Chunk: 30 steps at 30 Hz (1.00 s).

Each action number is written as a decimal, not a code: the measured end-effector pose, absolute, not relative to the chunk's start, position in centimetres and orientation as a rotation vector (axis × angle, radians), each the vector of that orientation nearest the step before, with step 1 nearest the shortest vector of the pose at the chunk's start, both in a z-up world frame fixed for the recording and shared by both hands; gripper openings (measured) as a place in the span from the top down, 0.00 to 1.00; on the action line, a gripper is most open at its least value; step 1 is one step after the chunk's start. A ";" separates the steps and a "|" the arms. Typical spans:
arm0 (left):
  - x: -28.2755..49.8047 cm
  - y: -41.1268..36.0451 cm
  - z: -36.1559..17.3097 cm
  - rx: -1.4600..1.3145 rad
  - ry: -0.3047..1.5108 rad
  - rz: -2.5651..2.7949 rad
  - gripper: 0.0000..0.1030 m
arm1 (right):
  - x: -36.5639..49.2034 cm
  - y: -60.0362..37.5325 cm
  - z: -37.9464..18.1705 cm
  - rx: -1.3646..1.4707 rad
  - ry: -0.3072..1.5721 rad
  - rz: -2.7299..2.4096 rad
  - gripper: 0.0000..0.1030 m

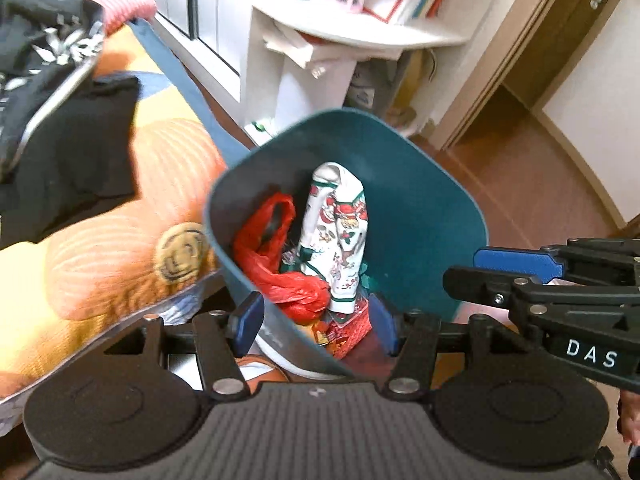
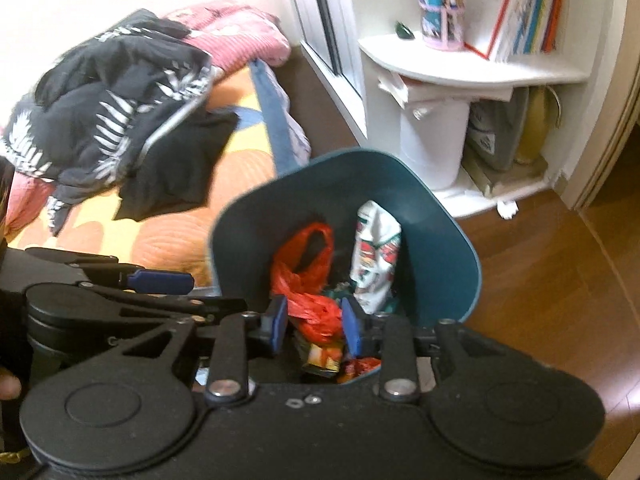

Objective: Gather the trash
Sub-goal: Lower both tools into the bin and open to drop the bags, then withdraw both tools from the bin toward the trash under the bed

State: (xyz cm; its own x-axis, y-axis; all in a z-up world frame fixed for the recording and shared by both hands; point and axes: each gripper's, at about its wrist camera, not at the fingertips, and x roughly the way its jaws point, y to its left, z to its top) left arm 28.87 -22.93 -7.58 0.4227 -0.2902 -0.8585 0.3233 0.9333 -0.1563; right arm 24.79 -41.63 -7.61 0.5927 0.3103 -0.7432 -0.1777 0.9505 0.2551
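A teal trash bin (image 1: 432, 208) stands in front of both grippers, seen from above; it also shows in the right wrist view (image 2: 436, 248). Inside lie a red plastic bag (image 1: 276, 256), a white printed wrapper (image 1: 340, 240) and small colourful packets (image 1: 348, 332). My left gripper (image 1: 316, 320) is open, its fingers astride the bin's near wall, one outside and one inside. My right gripper (image 2: 316, 322) is open and empty just over the bin's near rim, above the red bag (image 2: 308, 272). It shows from the side in the left wrist view (image 1: 516, 266).
A bed with an orange patterned quilt (image 1: 120, 240) and dark clothes (image 2: 112, 120) lies left of the bin. A white corner shelf (image 2: 472, 68) with books and a pen holder stands behind it. Brown wood floor (image 2: 560, 280) stretches to the right.
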 end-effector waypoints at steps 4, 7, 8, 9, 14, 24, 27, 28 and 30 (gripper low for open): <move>26.8 -21.0 -5.3 0.013 1.023 -0.361 0.45 | 23.0 -40.1 -5.9 0.144 0.861 0.313 0.68; 25.3 -19.4 -3.9 0.001 0.990 -0.348 0.45 | 21.6 -38.6 -4.6 0.129 0.836 0.341 0.67; 24.7 -18.9 -3.4 -0.005 0.979 -0.343 0.45 | 21.2 -38.1 -4.3 0.124 0.828 0.352 0.65; 24.2 -18.3 -2.9 -0.010 0.968 -0.340 0.45 | 20.8 -37.5 -3.8 0.116 0.819 0.363 0.63; 21.7 -15.2 -1.0 -0.034 0.926 -0.313 0.45 | 19.1 -34.5 -2.1 0.086 0.778 0.427 0.59; 17.5 -6.4 -0.1 -0.111 0.884 -0.200 0.31 | 17.9 -27.3 -1.4 0.047 0.776 0.545 0.54; 17.0 -3.4 -1.0 -0.157 0.888 -0.159 0.24 | 18.3 -24.9 -2.4 0.040 0.802 0.559 0.52; 16.9 -2.4 -1.4 -0.166 0.887 -0.146 0.22 | 18.5 -24.1 -2.8 0.042 0.811 0.565 0.52; 17.0 -0.4 -2.5 -0.187 0.898 -0.120 0.21 | 19.3 -22.5 -3.9 0.046 0.833 0.567 0.51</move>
